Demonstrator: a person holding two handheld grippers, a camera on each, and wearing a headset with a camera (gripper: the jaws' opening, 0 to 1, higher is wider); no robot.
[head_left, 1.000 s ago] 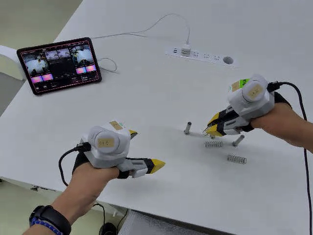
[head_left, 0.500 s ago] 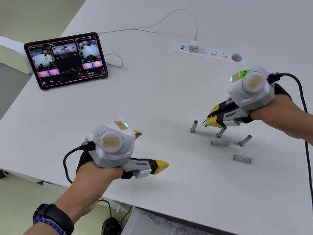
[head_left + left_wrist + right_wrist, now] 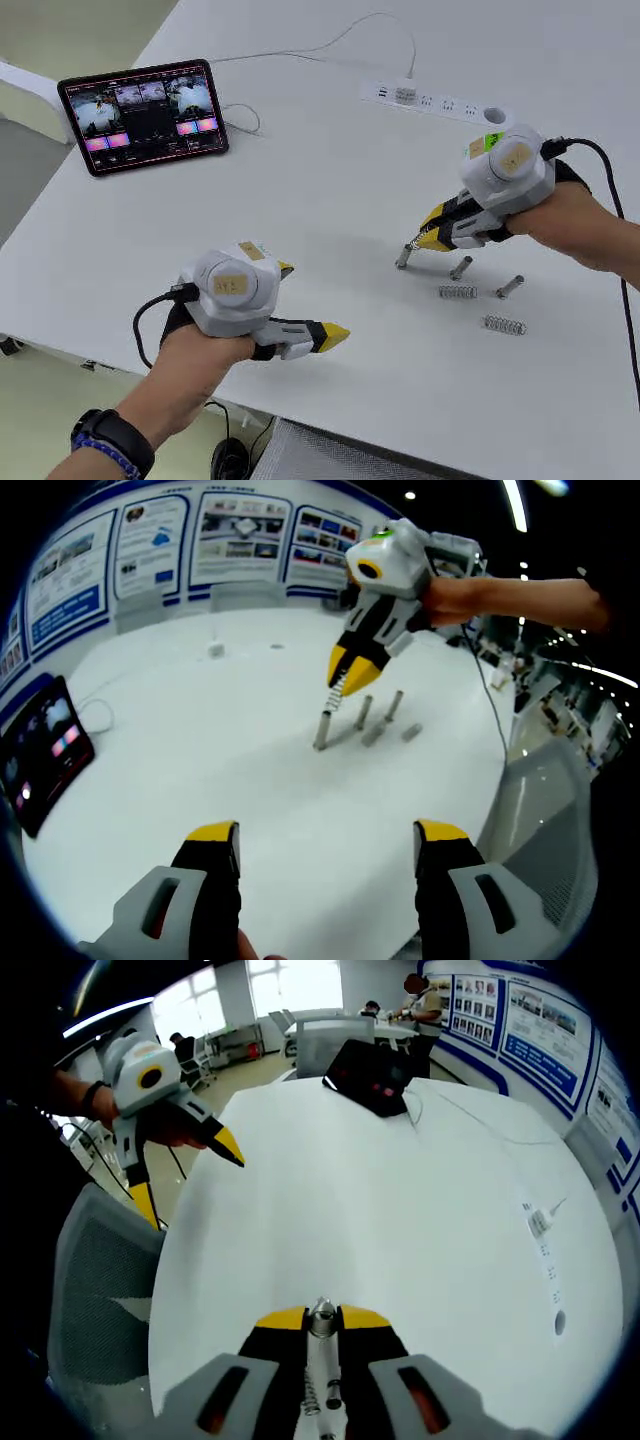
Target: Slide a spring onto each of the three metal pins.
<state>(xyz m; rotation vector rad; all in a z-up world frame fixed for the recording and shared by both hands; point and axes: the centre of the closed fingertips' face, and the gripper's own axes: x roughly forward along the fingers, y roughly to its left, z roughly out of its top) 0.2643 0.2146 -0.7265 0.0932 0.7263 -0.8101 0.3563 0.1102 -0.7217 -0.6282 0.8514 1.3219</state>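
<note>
Head view: right tongs (image 3: 428,240) clench a spring (image 3: 412,246) just above the leftmost pin (image 3: 403,258), apparently lined up for threading. Two further pins (image 3: 460,268) stand beside it, near two loose springs (image 3: 457,292) on the bench (image 3: 300,200).

Left gripper view: left tongs (image 3: 325,835) are released, well apart from the work, leaving the approach unobstructed.

Right gripper view: the spring sits between clenched tips. Tablet (image 3: 375,1075) and power strip (image 3: 545,1250) lie far off.

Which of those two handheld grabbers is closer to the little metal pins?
Right. The right gripper is just above the end pin, clamping a spring over it. The left gripper hangs open, well apart from all three.
</note>
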